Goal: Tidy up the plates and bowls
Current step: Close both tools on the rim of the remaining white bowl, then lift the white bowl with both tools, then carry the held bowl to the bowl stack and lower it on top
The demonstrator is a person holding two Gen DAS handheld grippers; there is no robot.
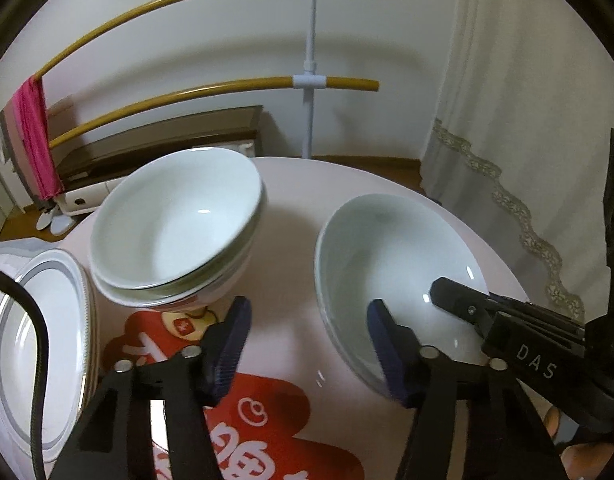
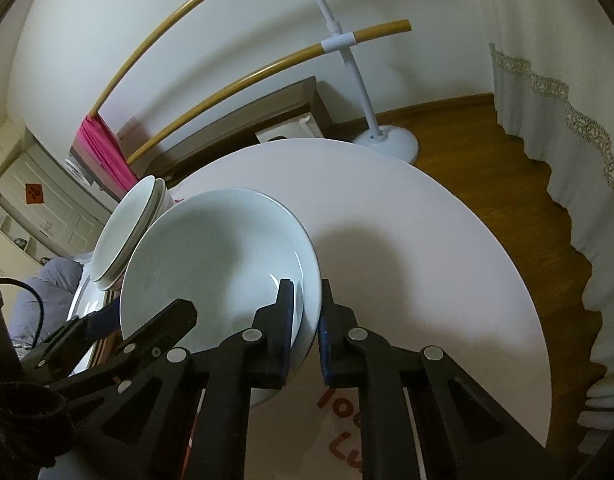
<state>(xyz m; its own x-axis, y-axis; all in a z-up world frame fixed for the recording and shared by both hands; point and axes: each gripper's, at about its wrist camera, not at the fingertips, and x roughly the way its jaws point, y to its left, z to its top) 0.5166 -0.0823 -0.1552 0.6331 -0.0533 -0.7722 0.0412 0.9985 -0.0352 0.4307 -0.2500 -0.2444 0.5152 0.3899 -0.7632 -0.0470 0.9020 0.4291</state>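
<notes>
The round white tabletop (image 2: 407, 216) carries everything, with a red printed mat (image 1: 267, 412) across its near part. At the left edge sits a stack of grey-rimmed plates (image 1: 39, 344). Just beside them stand two nested white bowls (image 1: 175, 228), and well to their right a single white bowl (image 1: 387, 264) is tipped up off the mat, its far rim clenched between the pads of the right tool (image 2: 307, 316), one pad inside the wall and one outside. The left tool (image 1: 307, 344) hovers released, jaws wide, one pad close against that bowl's near wall; I cannot tell whether it touches. The bowl looks like glazed ceramic: stiff, fairly heavy, slick and breakable. A rim pinch seems the only hold, and I would judge it prone to slipping if tilted further.
</notes>
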